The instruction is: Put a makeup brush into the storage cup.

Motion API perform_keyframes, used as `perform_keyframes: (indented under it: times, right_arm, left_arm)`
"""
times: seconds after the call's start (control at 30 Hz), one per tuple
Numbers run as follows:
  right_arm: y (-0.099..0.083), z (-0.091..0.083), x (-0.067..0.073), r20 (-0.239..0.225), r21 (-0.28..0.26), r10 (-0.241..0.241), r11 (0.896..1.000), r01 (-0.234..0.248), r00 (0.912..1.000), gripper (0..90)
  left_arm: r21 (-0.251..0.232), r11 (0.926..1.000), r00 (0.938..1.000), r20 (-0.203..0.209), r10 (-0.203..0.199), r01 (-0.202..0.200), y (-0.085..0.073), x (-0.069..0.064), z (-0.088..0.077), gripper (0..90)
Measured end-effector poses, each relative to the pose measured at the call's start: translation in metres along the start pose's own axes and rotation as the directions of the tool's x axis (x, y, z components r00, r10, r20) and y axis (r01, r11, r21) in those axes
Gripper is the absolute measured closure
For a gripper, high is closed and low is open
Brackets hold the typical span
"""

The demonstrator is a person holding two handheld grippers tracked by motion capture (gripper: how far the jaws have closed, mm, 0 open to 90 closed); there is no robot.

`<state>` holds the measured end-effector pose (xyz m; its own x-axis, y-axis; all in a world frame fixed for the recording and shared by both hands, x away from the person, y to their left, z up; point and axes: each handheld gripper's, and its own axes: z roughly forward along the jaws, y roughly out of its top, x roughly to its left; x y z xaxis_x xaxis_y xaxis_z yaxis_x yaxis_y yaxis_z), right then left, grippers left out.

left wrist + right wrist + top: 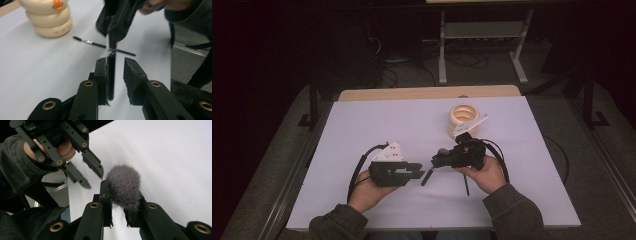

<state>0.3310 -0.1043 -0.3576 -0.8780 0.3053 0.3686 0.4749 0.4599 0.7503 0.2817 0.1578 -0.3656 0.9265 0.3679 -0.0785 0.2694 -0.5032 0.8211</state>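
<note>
From the high view, my right hand-held gripper (438,161) holds a makeup brush (428,176), whose dark handle points down toward my left hand-held gripper (418,170). A thin brush (466,184) lies on the tabletop (362,125) under my right hand.

In the left gripper view, the handle (111,75) stands between my left jaws, touching one pad (101,75); the other pad is apart, so these jaws are not clamped.

In the right gripper view, my right jaws are clamped on the fluffy grey head (124,185).

I judge this a handover; next, my left jaws must close on the handle before the right lets go.
</note>
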Motion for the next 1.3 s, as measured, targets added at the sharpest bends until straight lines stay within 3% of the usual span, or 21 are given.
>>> perform_keyframes:
  times: [0.5,0.53,0.63,1.3]
  right_arm:
    - [0.013,-0.022,-0.005,0.077,0.012,-0.004,1.000,0.004,0.9971,77.3]
    - [0.014,-0.024,-0.005,0.079,0.013,-0.006,1.000,0.005,0.9969,77.3]
    - [0.019,-0.030,-0.007,0.095,0.012,-0.005,1.000,0.004,0.9955,77.2]
    - [0.051,-0.062,-0.015,0.182,0.010,-0.013,1.000,0.011,0.9832,77.2]
  left_arm:
    - [0.005,0.9992,0.9983,-0.043,-0.038,0.039,-0.028,0.004,-0.008,71.8]
    - [0.004,0.9996,0.9986,-0.047,-0.026,0.027,-0.030,0.005,-0.008,71.7]
    - [-0.002,0.9991,0.9977,-0.053,-0.042,0.042,-0.033,0.004,-0.009,71.1]
    - [0.022,0.9988,0.9943,-0.099,-0.041,0.044,-0.047,0.002,-0.017,67.5]
